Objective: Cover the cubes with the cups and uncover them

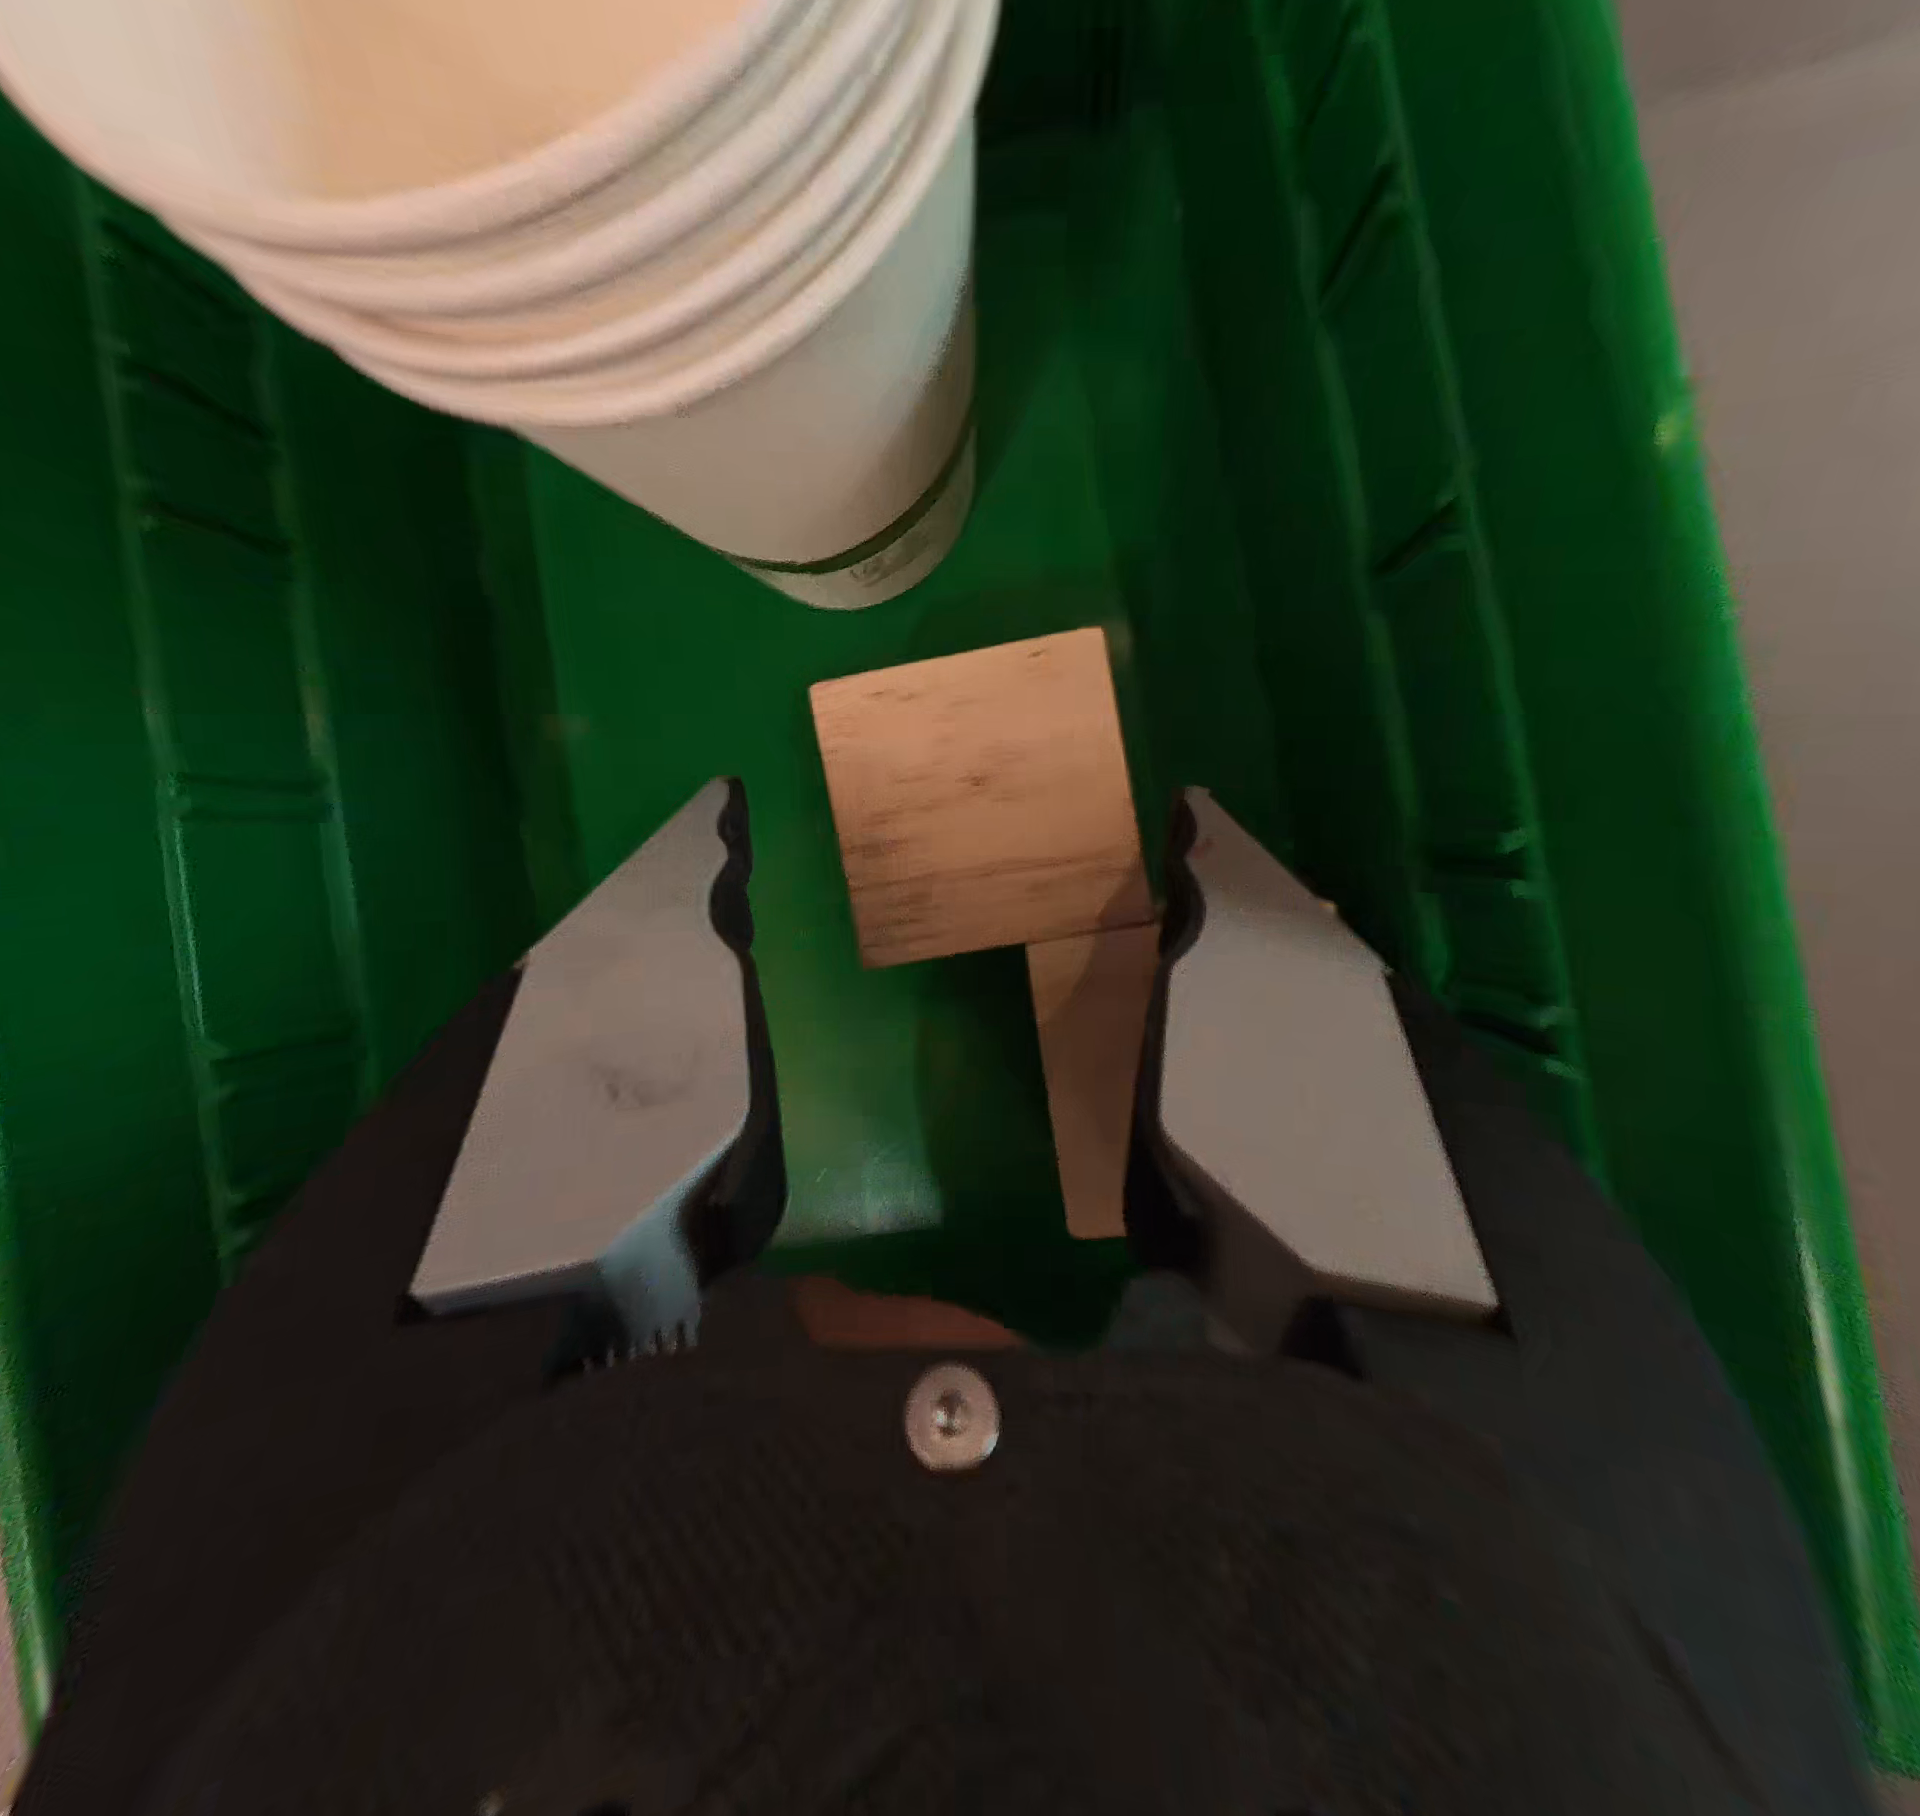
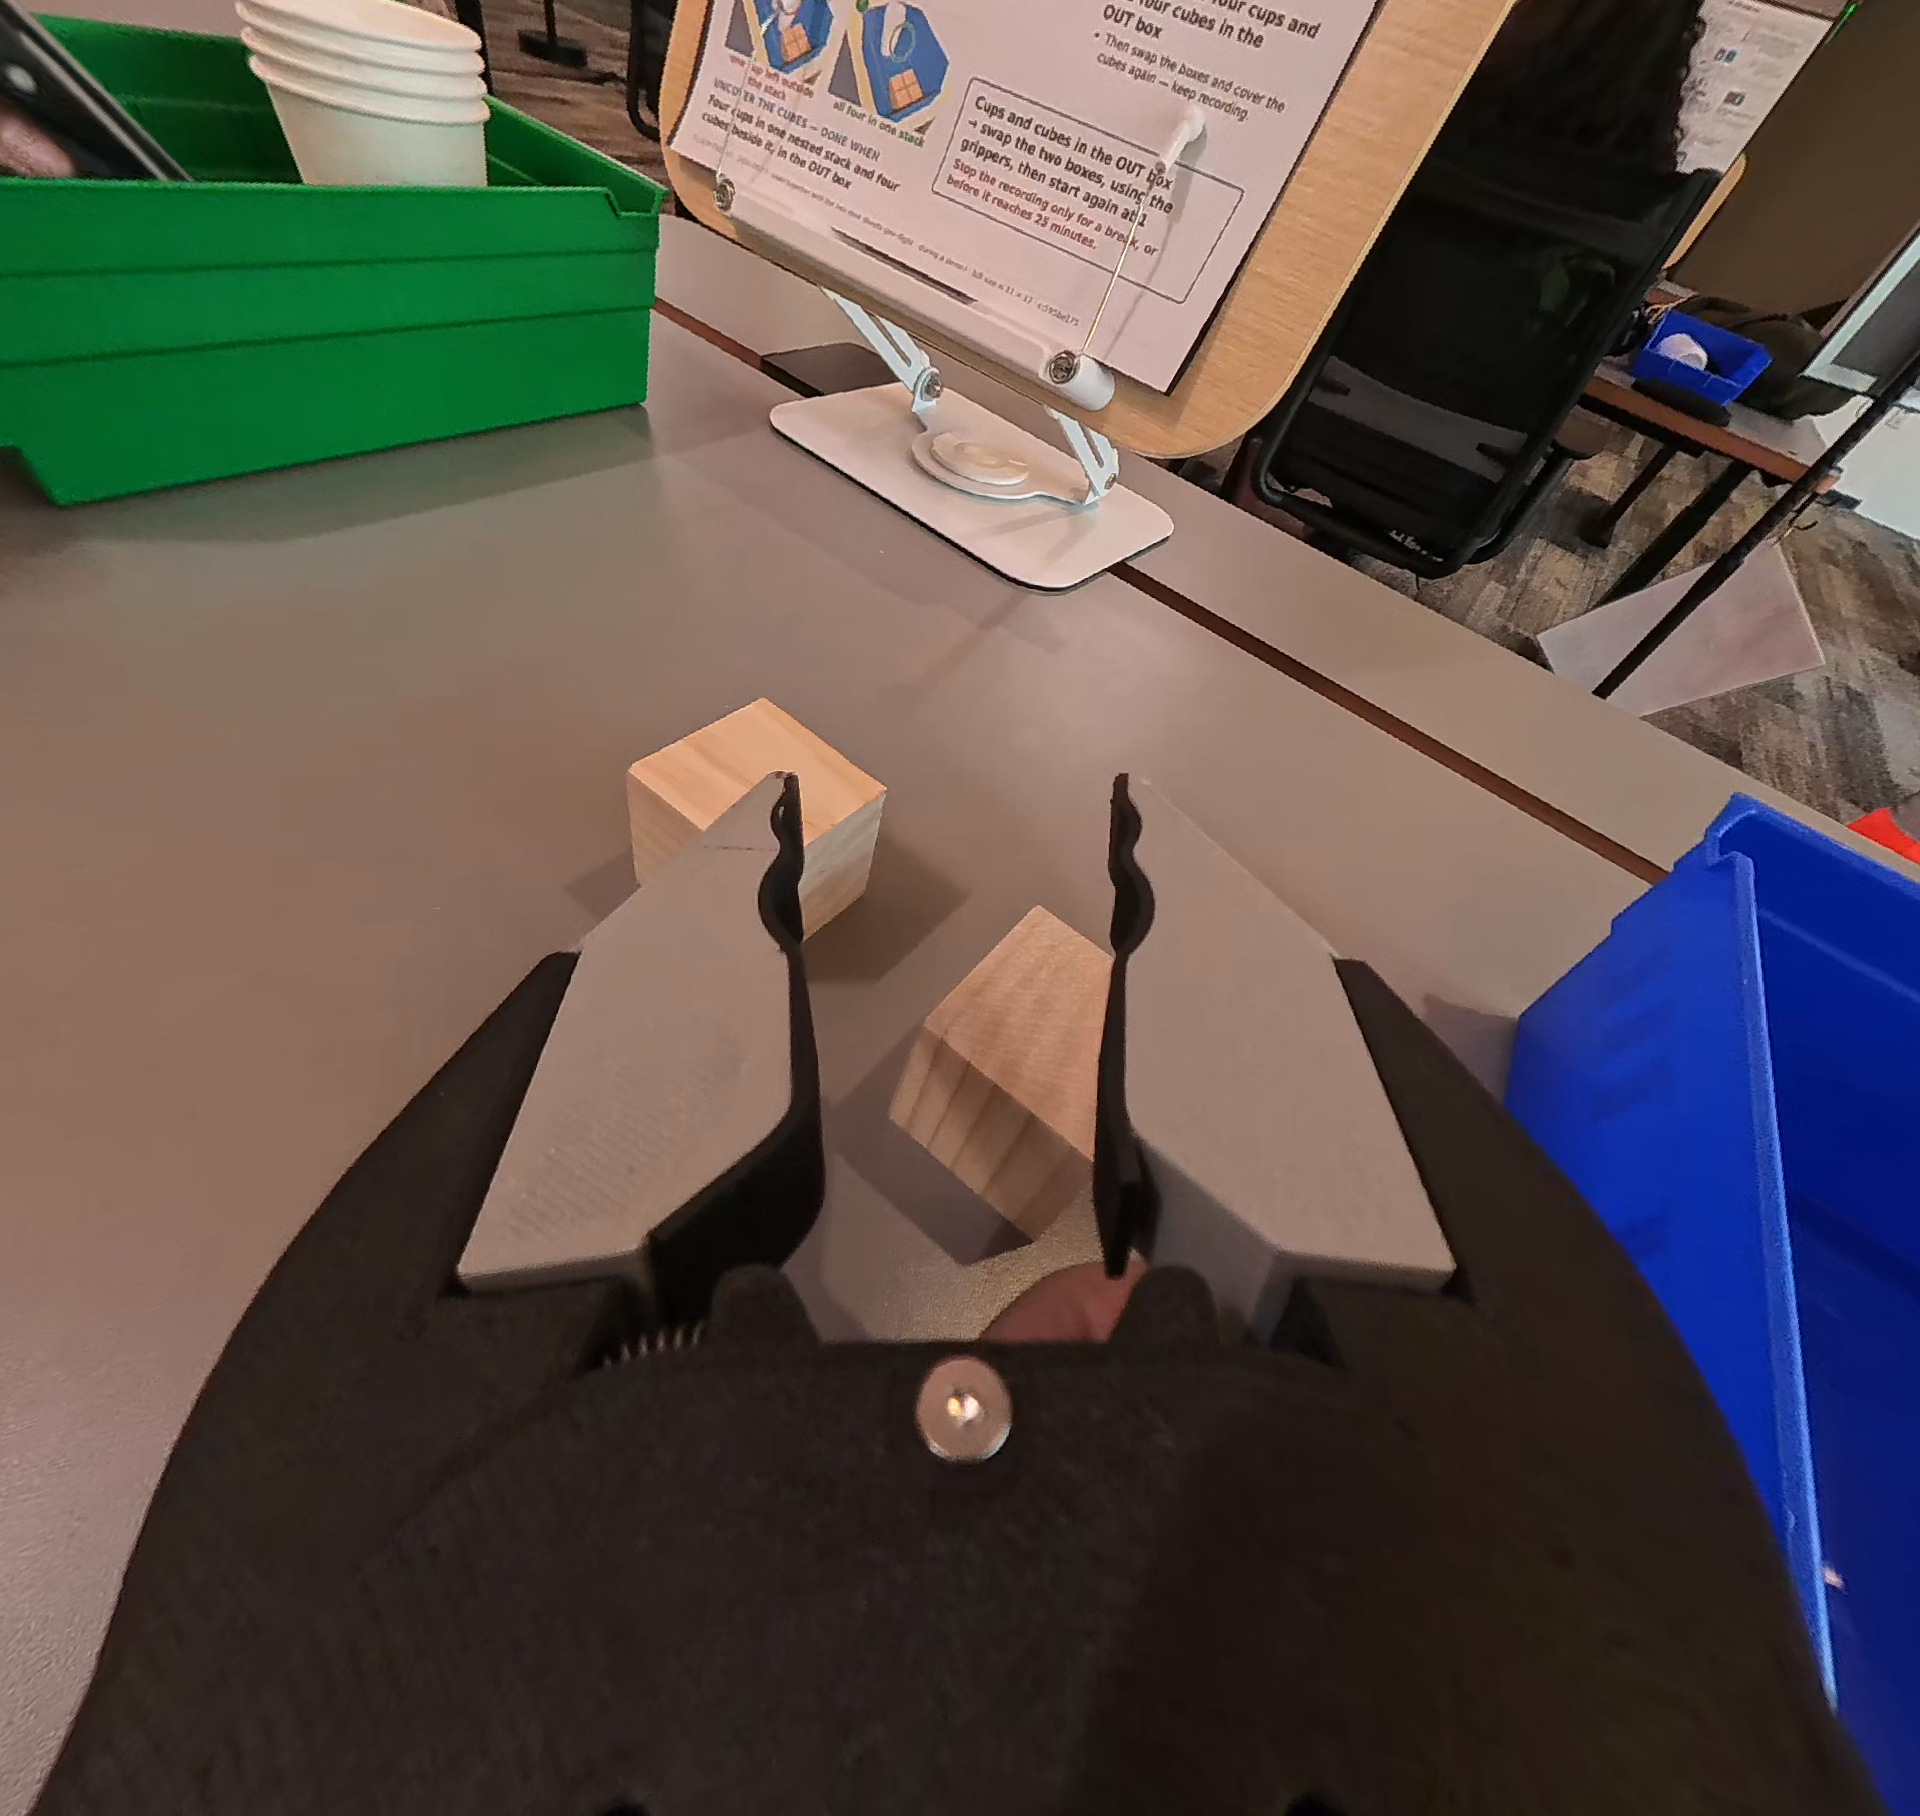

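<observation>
Because they were plain wood, the cubes (image 1: pixel 977 790) in the green bin (image 1: pixel 312 831) looked stiff, light and safe to pinch on flat opposite faces. The left gripper (image 1: pixel 956 831) hung over them, jaws spread. The right gripper (image 2: pixel 951 810) hovered, jaws apart, over two cubes (image 2: pixel 748 790) on the worktop (image 2: pixel 312 727).
</observation>
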The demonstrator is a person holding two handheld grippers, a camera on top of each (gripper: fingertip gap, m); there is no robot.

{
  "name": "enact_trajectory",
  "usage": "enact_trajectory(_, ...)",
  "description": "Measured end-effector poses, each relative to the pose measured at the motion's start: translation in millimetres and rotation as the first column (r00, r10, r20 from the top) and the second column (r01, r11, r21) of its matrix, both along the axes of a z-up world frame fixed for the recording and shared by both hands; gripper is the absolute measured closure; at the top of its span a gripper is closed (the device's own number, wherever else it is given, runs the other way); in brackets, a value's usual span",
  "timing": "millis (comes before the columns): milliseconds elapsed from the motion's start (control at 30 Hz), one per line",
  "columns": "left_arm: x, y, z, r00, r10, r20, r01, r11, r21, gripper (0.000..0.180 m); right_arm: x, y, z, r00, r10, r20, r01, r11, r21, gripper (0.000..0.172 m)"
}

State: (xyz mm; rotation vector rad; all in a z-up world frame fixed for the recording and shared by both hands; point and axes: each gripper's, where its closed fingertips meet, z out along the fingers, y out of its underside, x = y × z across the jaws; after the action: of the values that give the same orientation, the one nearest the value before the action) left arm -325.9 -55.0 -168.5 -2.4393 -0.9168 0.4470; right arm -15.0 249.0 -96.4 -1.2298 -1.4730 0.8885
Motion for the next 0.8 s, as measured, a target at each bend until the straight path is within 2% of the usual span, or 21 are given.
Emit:
enact_trajectory(100, -3, 4, 1, 1.000, 0.011, -0.002, -0.011, 1.000, 0.008, 0.122, 0, 1, -2, 1.000, -0.003, 0.005, 0.003, 1.000, -0.003, 0.115)
enact_trajectory(333, -11, -23, 7, 0.999, 0.027, -0.029, -0.028, 0.999, -0.017, 0.123, 0, -1, -1, 1.000, -0.001, 0.004, 0.001, 1.000, 0.017, 0.117)
enact_trajectory(533, -15, -29, 58, 0.995, 0.064, -0.077, -0.047, 0.977, 0.209, 0.123, -1, -1, -2, 1.000, -0.002, 0.008, 0.002, 1.000, 0.018, 0.117)
enact_trajectory(667, 6, -6, 111, 0.978, -0.057, -0.199, 0.109, 0.959, 0.262, 0.123, -1, -1, -4, 1.000, -0.006, 0.013, 0.006, 0.999, 0.037, 0.117)
enact_trajectory(733, 35, 21, 139, 0.936, -0.200, -0.291, 0.277, 0.927, 0.254, 0.123, -1, -1, -4, 1.000, -0.008, 0.014, 0.007, 0.999, 0.041, 0.118)
enact_trajectory(800, 70, 51, 154, 0.872, -0.356, -0.335, 0.435, 0.878, 0.201, 0.123, -2, 0, -5, 1.000, -0.009, 0.014, 0.009, 0.999, 0.045, 0.118)
